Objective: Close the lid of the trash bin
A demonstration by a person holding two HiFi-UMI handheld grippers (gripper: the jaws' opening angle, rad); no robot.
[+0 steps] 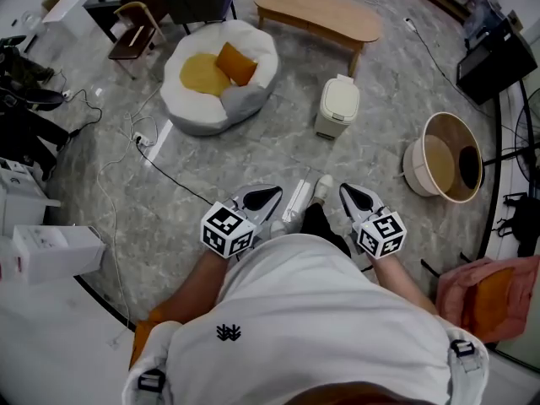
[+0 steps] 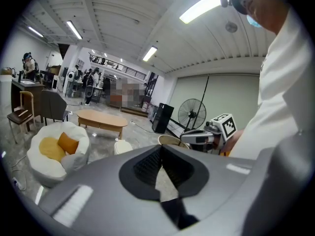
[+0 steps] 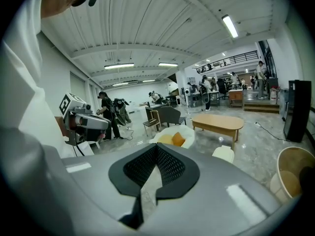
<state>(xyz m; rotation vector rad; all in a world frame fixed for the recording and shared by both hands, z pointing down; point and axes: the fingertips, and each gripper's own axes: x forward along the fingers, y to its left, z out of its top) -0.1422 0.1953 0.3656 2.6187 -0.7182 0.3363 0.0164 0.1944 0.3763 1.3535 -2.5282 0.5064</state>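
The trash bin (image 1: pixel 339 105) is a small cream bin on the grey marble floor, a couple of steps ahead of the person's feet. Its lid looks down, though I cannot be sure from here. It shows small in the left gripper view (image 2: pixel 122 146) and in the right gripper view (image 3: pixel 224 154). My left gripper (image 1: pixel 263 198) and right gripper (image 1: pixel 359 198) are held side by side at waist height, well short of the bin. In their own views the left gripper (image 2: pixel 161 149) and the right gripper (image 3: pixel 156 149) have their jaw tips together with nothing held.
A white bean bag (image 1: pixel 221 74) with orange cushions lies left of the bin. A low wooden table (image 1: pixel 319 11) stands behind it. A round wooden tub (image 1: pixel 445 157) lies on its side at the right. Cables (image 1: pixel 156 154) trail across the floor at the left.
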